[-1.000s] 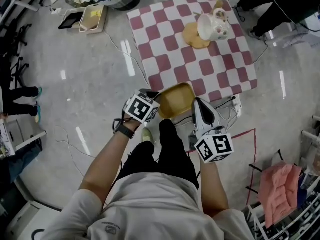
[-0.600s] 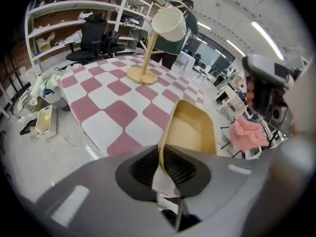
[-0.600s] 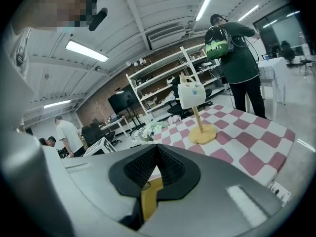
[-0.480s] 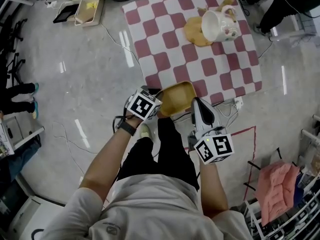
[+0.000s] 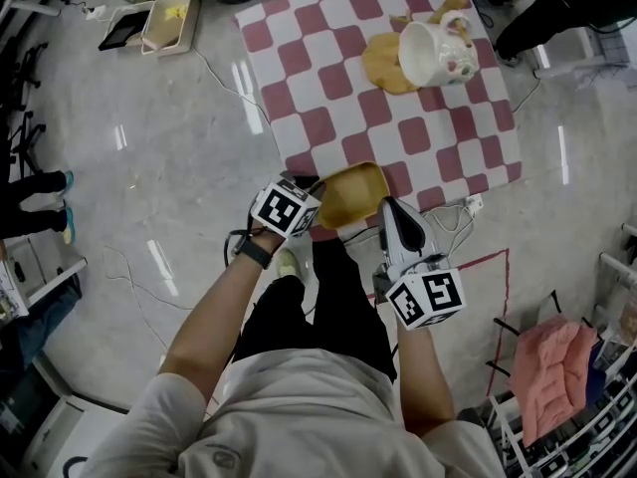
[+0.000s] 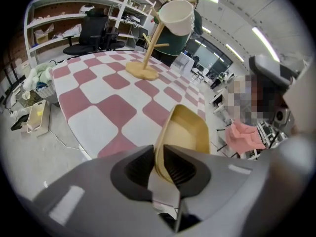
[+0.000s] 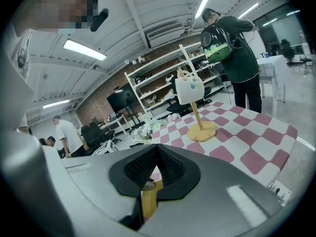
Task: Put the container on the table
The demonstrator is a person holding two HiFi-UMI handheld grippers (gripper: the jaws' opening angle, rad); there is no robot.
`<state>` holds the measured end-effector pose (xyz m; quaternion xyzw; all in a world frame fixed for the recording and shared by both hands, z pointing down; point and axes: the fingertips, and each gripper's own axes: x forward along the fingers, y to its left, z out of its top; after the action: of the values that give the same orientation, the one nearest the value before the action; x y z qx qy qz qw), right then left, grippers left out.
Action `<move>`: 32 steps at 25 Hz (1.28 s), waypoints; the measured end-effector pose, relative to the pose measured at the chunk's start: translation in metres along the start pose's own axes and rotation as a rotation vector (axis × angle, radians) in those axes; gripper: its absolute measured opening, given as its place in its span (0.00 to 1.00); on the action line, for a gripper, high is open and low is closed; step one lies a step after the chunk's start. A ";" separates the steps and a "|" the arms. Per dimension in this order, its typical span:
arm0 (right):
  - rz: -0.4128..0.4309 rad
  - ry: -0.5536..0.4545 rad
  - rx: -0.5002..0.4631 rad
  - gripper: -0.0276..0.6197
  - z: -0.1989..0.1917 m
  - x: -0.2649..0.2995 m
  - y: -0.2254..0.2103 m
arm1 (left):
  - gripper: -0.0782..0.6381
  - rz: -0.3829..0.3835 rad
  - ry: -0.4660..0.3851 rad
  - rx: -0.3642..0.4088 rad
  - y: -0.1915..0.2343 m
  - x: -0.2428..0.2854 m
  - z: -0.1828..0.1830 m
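The container [image 5: 350,195] is a shallow, mustard-yellow tray with rounded corners and a plain, empty inside. It is held in the air between the two grippers, over the near edge of the pink-and-white checked table [image 5: 328,78]. The left gripper [image 6: 159,164] is clamped on the thin rim at the tray's near end, while the right gripper [image 7: 157,169] is at its other side with its jaws pressed together and a strip of yellow rim showing between them.
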<state>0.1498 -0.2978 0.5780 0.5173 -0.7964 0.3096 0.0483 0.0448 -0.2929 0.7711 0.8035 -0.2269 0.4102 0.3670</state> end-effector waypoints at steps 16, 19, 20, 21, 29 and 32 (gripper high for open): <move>-0.002 -0.027 -0.021 0.06 0.016 -0.008 0.037 | 0.15 0.096 -0.142 -0.018 0.000 -0.077 0.019; -0.004 -0.038 -0.046 0.06 0.024 -0.013 0.054 | 0.15 0.118 -0.191 -0.024 -0.004 -0.104 0.021; -0.005 -0.042 -0.053 0.06 0.027 -0.016 0.059 | 0.15 0.120 -0.207 -0.027 -0.007 -0.113 0.021; -0.007 -0.046 -0.058 0.06 0.030 -0.019 0.064 | 0.15 0.121 -0.223 -0.028 -0.009 -0.121 0.021; -0.011 -0.093 -0.094 0.06 0.052 -0.039 0.105 | 0.12 0.108 -0.351 -0.011 -0.046 -0.183 0.028; -0.010 -0.119 -0.110 0.06 0.064 -0.048 0.123 | 0.12 0.105 -0.395 0.016 -0.060 -0.211 0.033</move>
<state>0.0829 -0.2608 0.4532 0.5355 -0.8109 0.2339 0.0305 -0.0172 -0.2673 0.5594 0.8583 -0.3330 0.2649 0.2870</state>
